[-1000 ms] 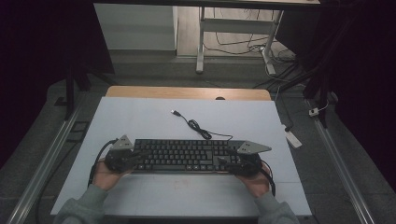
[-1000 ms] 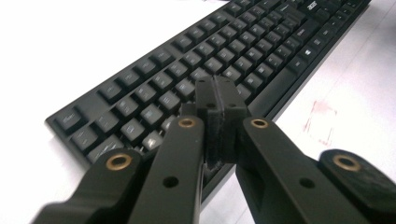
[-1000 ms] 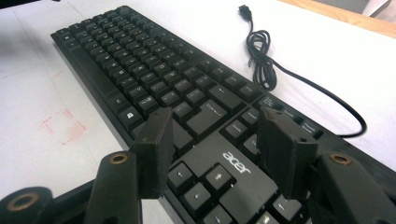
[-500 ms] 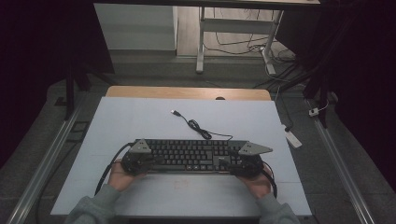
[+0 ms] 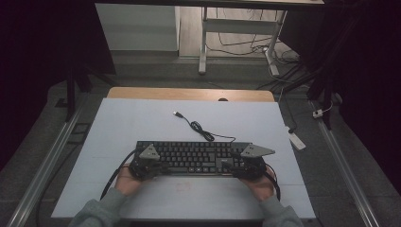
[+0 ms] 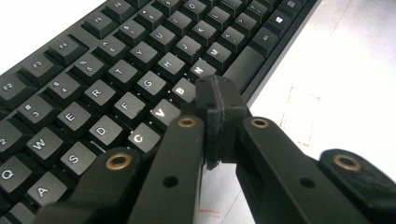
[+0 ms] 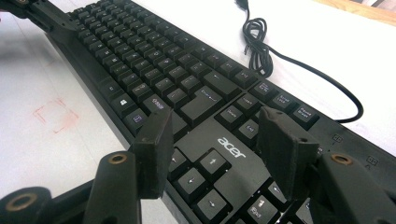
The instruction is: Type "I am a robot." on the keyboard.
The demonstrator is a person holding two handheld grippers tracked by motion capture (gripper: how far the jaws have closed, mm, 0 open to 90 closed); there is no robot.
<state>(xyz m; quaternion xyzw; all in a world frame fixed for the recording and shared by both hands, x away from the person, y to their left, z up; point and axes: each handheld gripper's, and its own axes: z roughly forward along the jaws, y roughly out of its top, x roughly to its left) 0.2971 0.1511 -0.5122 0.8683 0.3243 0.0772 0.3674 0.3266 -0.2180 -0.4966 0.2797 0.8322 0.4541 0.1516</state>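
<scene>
Left gripper having shifted rightward along the black rectangular plastic keyboard, jaws pressed together over its front edge, right gripper hovering spread above its arrow keys.

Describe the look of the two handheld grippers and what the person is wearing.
Both the left gripper and right gripper are black, with brass-coloured pivot pins, a grey three-cornered plate on top and a trailing black cable. The sleeves are grey-green.

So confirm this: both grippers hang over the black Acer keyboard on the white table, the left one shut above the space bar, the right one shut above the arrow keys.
Wrong on the right gripper: the right gripper view shows its jaws apart, open over the arrow keys. The rest holds: the left gripper is shut above the space bar of the black Acer keyboard on the white table.
</scene>
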